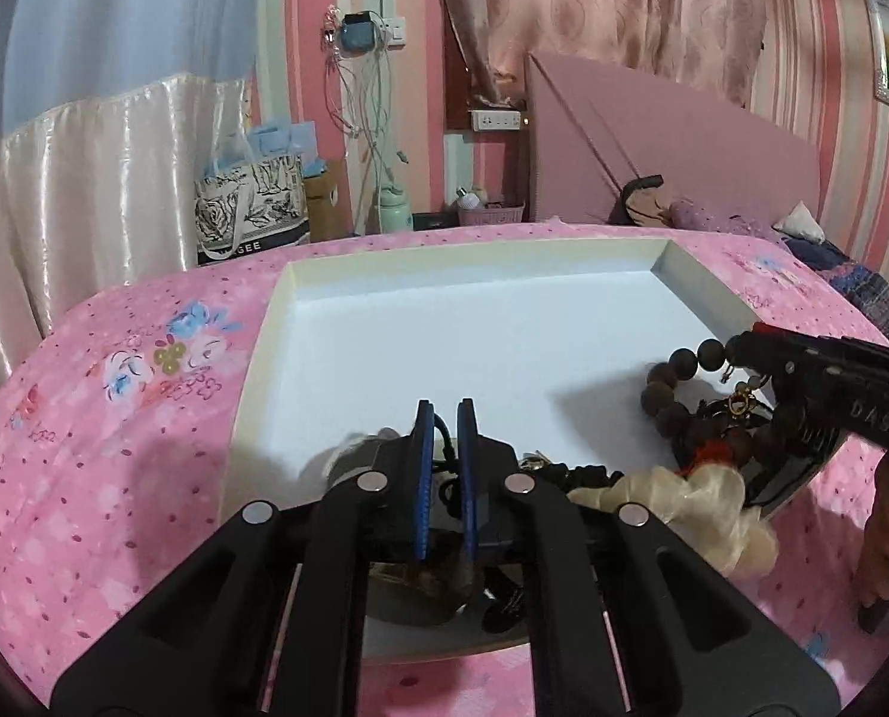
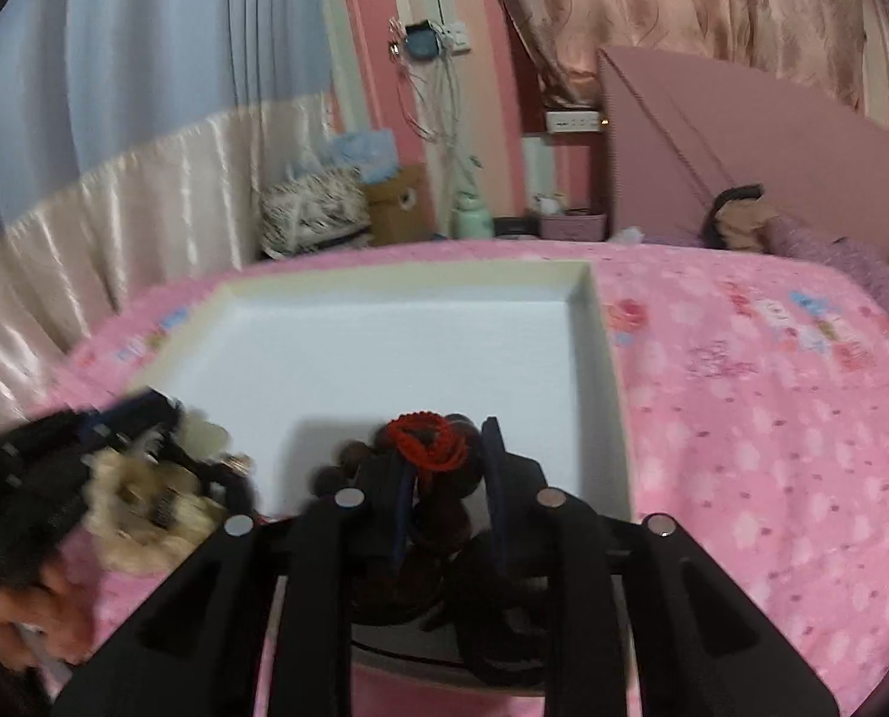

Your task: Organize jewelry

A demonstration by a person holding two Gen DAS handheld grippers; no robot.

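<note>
Jewelry lay bunched along the near edge of a shallow white tray [image 1: 671, 260] that sat on a pink flowered bedspread [image 1: 116, 418]. The far part of the tray floor was bare white.

The left gripper [image 1: 444, 424] reached over the near rim of the tray, its two blue-faced fingers [image 1: 423, 478] drawn close with only a narrow slot between them. A thin black cord [image 1: 444, 431] looped across that slot at the tips, but whether the fingers actually pinched it could not be told. Just to the right of those fingers lay a cream-coloured fabric scrunchie [image 1: 683, 508], partly on the tray rim, with a small tangle of dark cord and metal bits beside it.

The right gripper [image 1: 743, 346] came in from the right side of the left wrist view, its tip touching a bracelet of dark round wooden beads [image 1: 692, 355] that curved up from the tray floor. A small gold charm [image 1: 740, 401] hung near the beads. In the blurred right wrist view, the right gripper [image 2: 450, 448] stood partly spread, with a red knotted cord [image 2: 426, 442] and dark brown beads [image 2: 355, 454] between its fingers; how firmly it held them could not be made out. The left gripper [image 2: 163, 412] showed at the left of that view next to the scrunchie [image 2: 140, 508].

Behind the bed stood a printed tote bag [image 1: 253, 209] and a mint-green bottle [image 1: 394, 209] by a pink striped wall.
</note>
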